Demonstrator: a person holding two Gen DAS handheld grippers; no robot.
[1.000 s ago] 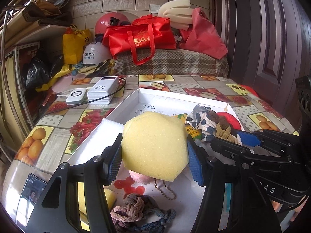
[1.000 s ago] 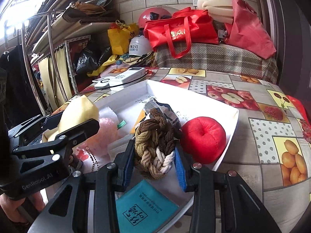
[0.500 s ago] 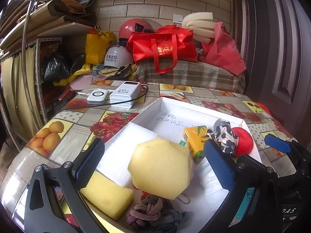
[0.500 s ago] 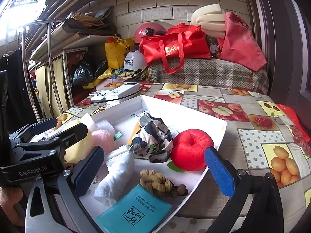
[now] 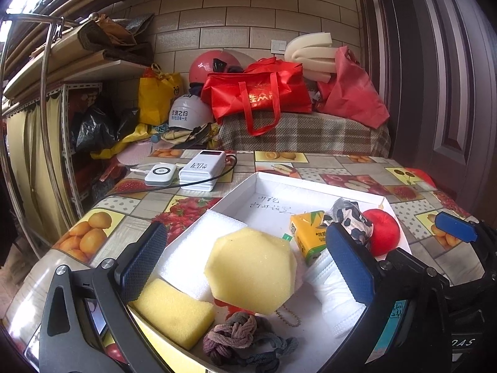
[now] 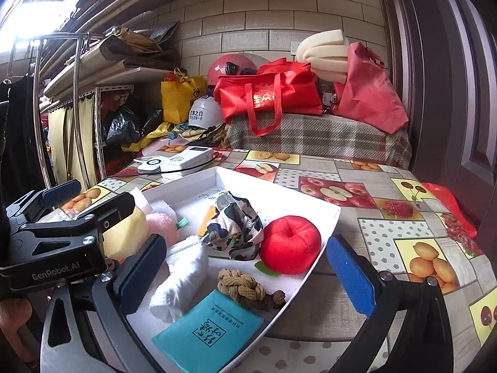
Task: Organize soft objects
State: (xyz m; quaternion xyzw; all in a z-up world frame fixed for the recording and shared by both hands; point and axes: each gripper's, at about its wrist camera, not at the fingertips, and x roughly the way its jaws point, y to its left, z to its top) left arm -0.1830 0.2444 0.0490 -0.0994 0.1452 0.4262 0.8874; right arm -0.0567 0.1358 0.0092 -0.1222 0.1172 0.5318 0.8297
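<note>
Both grippers are seen spread wide above a white tray [image 5: 236, 192] on the fruit-patterned bench [image 5: 102, 236], their jaws having just been opening, and nothing is pressed between the pads of either. The left gripper [image 5: 245, 267] is framed around a yellow hexagonal sponge [image 5: 251, 275], which rests inside the tray, propped on a pink fluffy thing and clear of both pads. Relative to that sponge, a yellow rectangular sponge [image 5: 174, 312] lies just to the near left, a knotted cloth rope [image 5: 236, 338] just in front, a rolled white cloth [image 5: 335, 289] to the right, and a juice carton [image 5: 307, 236] behind and to the right. The right gripper [image 6: 245, 275] is held over the near right part of the tray, with a brown braided knot [image 6: 245, 289] lying loose between its jaws, the long axis of the knot running roughly across the gap. A red plush apple [image 6: 290, 244] and a cow-patterned cloth [image 6: 234, 230] lie just beyond it, and a teal tissue packet [image 6: 208, 332] sits nearer. The left gripper is judged nearer the sponges, the right nearer the knot and apple.
</note>
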